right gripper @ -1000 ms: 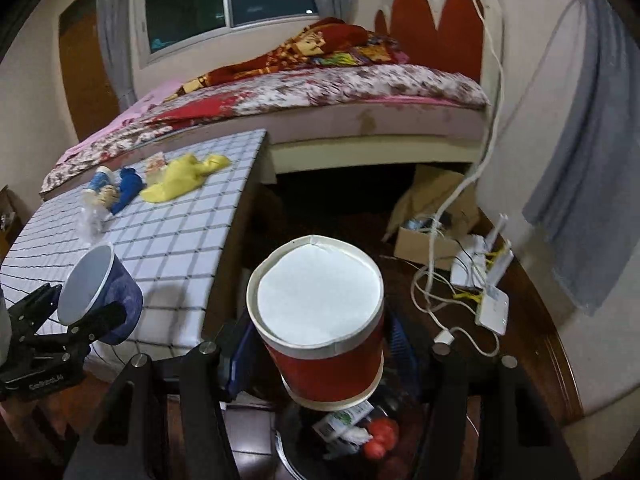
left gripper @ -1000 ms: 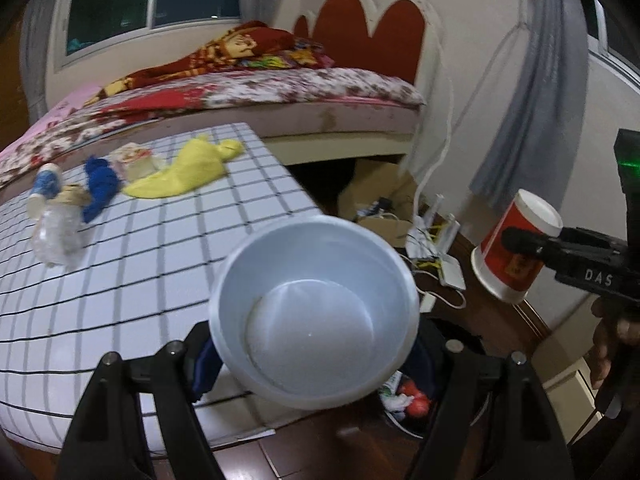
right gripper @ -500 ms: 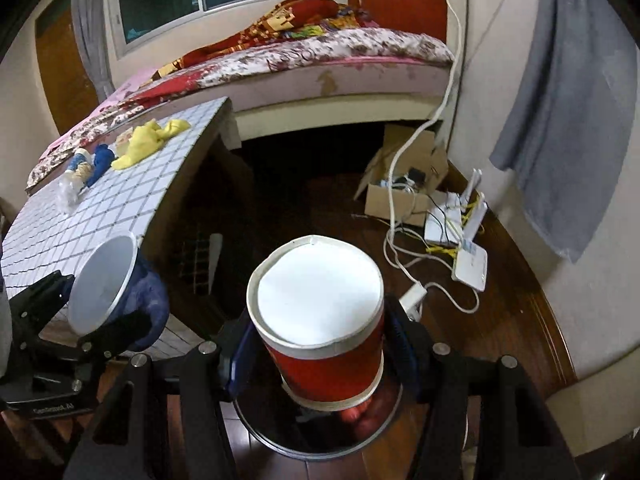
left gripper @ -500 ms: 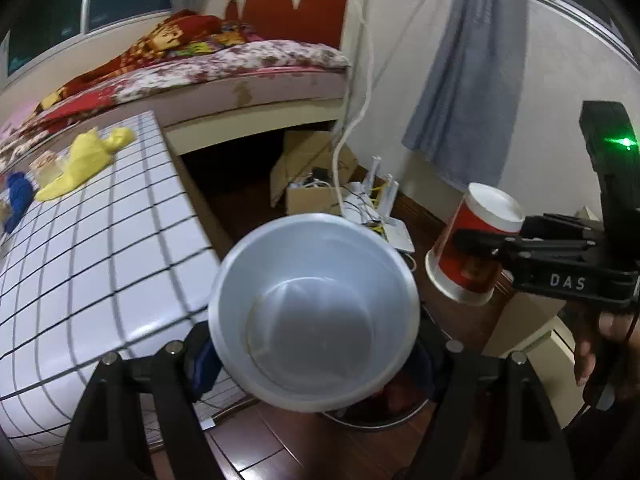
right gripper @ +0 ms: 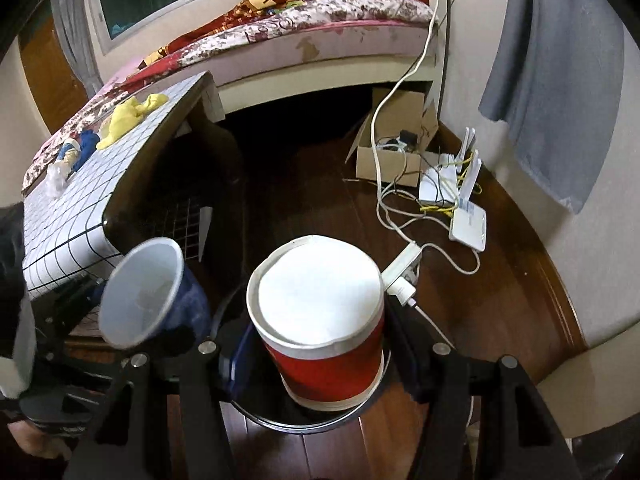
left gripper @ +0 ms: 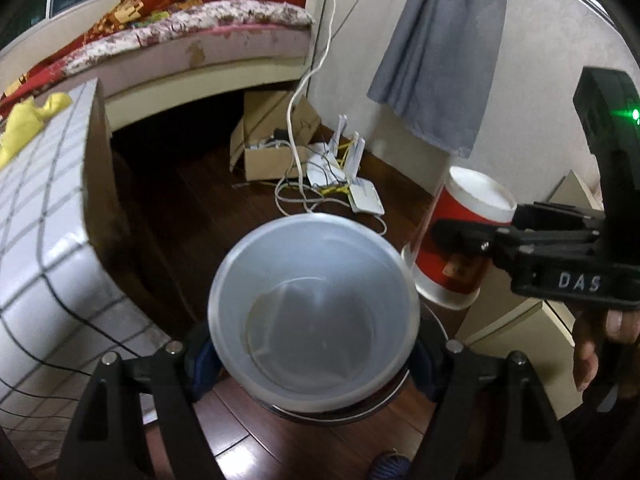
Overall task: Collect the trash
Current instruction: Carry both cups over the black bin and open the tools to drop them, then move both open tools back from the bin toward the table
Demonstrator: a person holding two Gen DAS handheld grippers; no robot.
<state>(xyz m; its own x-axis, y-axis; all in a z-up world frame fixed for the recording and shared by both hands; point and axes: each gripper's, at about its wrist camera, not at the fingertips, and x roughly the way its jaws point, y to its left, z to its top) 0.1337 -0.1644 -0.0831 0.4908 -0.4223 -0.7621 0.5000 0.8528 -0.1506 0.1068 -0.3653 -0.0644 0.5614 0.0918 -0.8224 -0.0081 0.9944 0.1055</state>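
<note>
My left gripper (left gripper: 314, 354) is clamped around a blue paper cup with a white inside (left gripper: 314, 308), light and easily crushed, so I grip its lower wall gently. My right gripper (right gripper: 320, 354) clasps a red paper cup with a white rim (right gripper: 320, 320) the same way. Both hang over the round dark bin (right gripper: 304, 424) on the floor, between the checked worktop (right gripper: 76, 208) edge and loose cables.

The bin (right gripper: 280, 420) stands on the floor just right of the table (right gripper: 80, 208). Two cups hang above it: the lidded cup (right gripper: 320, 320) over its middle, the open cup (right gripper: 140, 292) over its left edge. Beyond the bin lie a cardboard box (right gripper: 390, 156) and routers (right gripper: 464, 208), before the bed (right gripper: 320, 36).
</note>
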